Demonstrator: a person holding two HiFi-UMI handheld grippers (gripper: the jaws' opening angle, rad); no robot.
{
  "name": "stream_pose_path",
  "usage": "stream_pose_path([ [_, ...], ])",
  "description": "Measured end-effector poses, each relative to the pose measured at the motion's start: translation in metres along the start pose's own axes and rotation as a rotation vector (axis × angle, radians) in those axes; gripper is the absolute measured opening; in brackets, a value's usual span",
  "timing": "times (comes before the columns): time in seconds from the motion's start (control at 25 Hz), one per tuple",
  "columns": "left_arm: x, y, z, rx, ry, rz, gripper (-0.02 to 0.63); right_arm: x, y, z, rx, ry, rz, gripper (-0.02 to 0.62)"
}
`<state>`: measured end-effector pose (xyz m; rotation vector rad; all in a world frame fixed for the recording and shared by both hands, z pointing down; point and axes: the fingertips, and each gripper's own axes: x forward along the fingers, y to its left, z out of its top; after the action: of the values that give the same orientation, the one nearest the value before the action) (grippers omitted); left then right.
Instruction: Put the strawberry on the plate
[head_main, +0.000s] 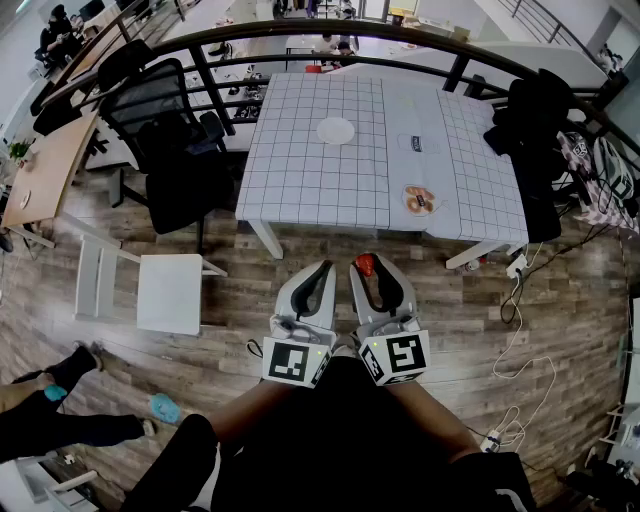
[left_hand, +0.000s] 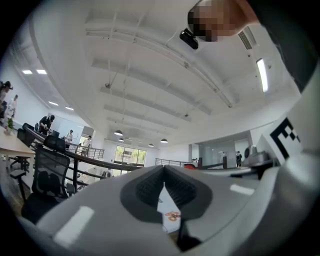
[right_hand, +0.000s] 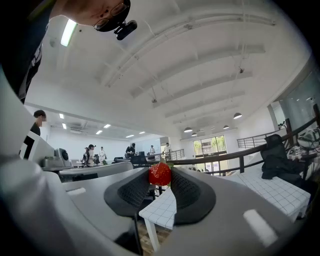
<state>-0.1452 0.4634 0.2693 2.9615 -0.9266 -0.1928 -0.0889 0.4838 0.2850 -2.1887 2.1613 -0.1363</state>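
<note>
A red strawberry (right_hand: 160, 173) is pinched between the tips of my right gripper (right_hand: 160, 176); in the head view the same strawberry (head_main: 366, 264) shows at the right gripper (head_main: 366, 268), held low over the wooden floor in front of the table. My left gripper (head_main: 325, 270) sits just left of it, jaws shut with nothing between them; the left gripper (left_hand: 164, 172) shows its pads touching. A white plate (head_main: 335, 130) lies far off on the checked table (head_main: 300, 170), toward its middle back.
A small plate of food (head_main: 419, 199) sits near the table's front right edge. A black office chair (head_main: 165, 130) and a white stool (head_main: 170, 292) stand left of the table. Cables (head_main: 520, 330) trail on the floor at right. A railing (head_main: 400, 40) runs behind the table.
</note>
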Motion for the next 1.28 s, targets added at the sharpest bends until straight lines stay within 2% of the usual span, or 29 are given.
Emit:
stream_pose_path([
  [0.44,0.011,-0.027,-0.014,0.009,0.027,-0.013,0.009,-0.017,-0.022,0.007,-0.015,-0.053,-0.015,0.132],
  [0.56,0.014,-0.03,-0.014,0.026,0.002,0.001,0.008,-0.021,-0.028,0.007,-0.011,-0.053,-0.008,0.132],
  [0.76,0.012,-0.032,-0.03,0.013,0.026,0.036,0.008,-0.031,-0.04,-0.006,0.008,-0.029,-0.01,0.132],
  [0.92,0.017,-0.021,-0.03,-0.006,0.024,0.063,0.008,-0.037,-0.061,-0.011,0.052,-0.02,-0.049,0.132],
  [1.08,0.017,-0.01,-0.033,-0.031,0.045,0.097,0.008,-0.043,-0.07,-0.012,0.05,0.003,-0.088,0.132],
  [1.28,0.045,0.0,-0.06,-0.034,0.085,0.076,0.008,-0.032,-0.103,-0.028,0.073,0.024,-0.142,0.132],
])
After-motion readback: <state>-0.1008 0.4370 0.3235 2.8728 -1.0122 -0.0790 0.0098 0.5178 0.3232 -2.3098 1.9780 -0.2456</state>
